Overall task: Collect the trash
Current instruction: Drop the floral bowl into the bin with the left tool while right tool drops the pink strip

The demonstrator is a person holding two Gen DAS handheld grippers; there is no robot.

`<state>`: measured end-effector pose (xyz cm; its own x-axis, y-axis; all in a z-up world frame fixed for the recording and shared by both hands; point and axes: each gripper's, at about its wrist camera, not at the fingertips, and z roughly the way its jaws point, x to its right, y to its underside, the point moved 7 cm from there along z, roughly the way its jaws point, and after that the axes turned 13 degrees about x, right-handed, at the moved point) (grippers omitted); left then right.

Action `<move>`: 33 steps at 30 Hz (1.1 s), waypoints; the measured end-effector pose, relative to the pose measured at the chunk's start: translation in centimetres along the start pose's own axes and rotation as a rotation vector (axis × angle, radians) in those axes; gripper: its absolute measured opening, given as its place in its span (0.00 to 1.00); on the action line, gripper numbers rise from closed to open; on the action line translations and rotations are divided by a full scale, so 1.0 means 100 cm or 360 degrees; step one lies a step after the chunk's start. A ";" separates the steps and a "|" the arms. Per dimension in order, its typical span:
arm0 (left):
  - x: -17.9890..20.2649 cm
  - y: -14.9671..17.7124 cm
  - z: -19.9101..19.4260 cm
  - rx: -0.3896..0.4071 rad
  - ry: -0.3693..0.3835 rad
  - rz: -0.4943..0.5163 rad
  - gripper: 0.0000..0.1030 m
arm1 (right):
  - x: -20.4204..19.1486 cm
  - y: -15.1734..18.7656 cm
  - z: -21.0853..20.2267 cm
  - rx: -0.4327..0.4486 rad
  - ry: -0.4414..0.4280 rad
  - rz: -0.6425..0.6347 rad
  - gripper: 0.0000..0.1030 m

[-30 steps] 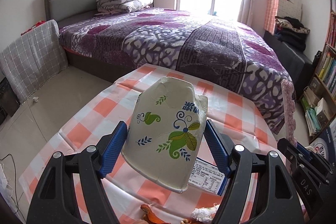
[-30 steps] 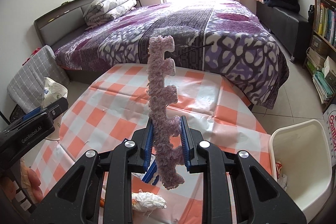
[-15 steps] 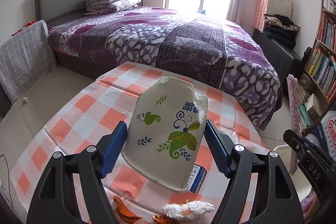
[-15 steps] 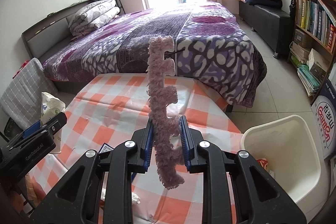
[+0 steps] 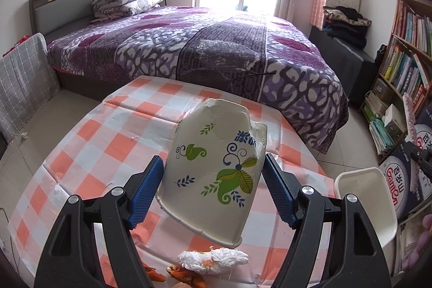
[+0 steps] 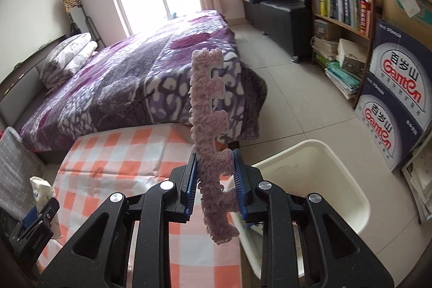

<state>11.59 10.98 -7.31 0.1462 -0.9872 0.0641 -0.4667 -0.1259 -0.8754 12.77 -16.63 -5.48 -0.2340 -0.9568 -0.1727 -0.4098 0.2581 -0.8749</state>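
A crushed paper cup (image 5: 216,174), rim tilted downward, is clamped by the left tongs (image 5: 213,190); an upright pink fuzzy strip (image 6: 213,153) is pinched by the right tongs (image 6: 214,182).

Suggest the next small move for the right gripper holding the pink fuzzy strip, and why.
Probably carry it a little further right until it is over the white bin, then open. The right gripper is shut on the pink fuzzy strip, which hangs near the bin's near rim beside the checkered table.

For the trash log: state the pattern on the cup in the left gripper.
White paper cup printed with green leaves and blue swirls; clearest in the left wrist view.
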 end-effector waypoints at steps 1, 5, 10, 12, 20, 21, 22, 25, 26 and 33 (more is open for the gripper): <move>0.004 0.001 0.000 -0.0008 0.0006 -0.0003 0.71 | 0.008 -0.002 -0.001 0.0011 0.0044 0.0006 0.32; 0.023 0.002 0.000 -0.0026 0.0037 -0.0009 0.71 | 0.035 -0.012 -0.011 0.0089 0.0198 -0.0002 0.78; 0.060 -0.004 -0.003 -0.0040 0.0108 0.0023 0.71 | 0.063 -0.025 -0.020 0.0141 0.0235 0.0093 0.93; 0.077 -0.008 -0.005 -0.0046 0.0147 0.0028 0.71 | 0.075 -0.029 -0.022 0.0145 0.0235 0.0159 0.93; 0.157 -0.009 -0.007 -0.0128 0.0334 0.0077 0.72 | 0.116 -0.040 -0.028 0.0145 0.0217 0.0470 0.93; 0.168 -0.008 -0.007 -0.0133 0.0359 0.0091 0.72 | 0.120 -0.041 -0.030 0.0157 0.0223 0.0493 0.93; 0.180 -0.006 -0.008 -0.0138 0.0381 0.0108 0.72 | 0.125 -0.043 -0.031 0.0170 0.0228 0.0521 0.93; 0.212 0.001 -0.011 -0.0164 0.0455 0.0153 0.73 | 0.141 -0.046 -0.035 0.0191 0.0237 0.0609 0.93; 0.223 0.004 -0.011 -0.0176 0.0479 0.0165 0.73 | 0.147 -0.047 -0.036 0.0197 0.0240 0.0637 0.93; 0.286 0.024 -0.019 -0.0292 0.0677 0.0206 0.77 | 0.172 -0.049 -0.040 0.0225 0.0265 0.0735 0.93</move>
<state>12.97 -17.70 -6.64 -0.2754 -0.9435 0.1843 -0.6092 0.0230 -0.7927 7.20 -33.80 -2.34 -0.5045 -0.7100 -0.4913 -0.1102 0.6173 -0.7790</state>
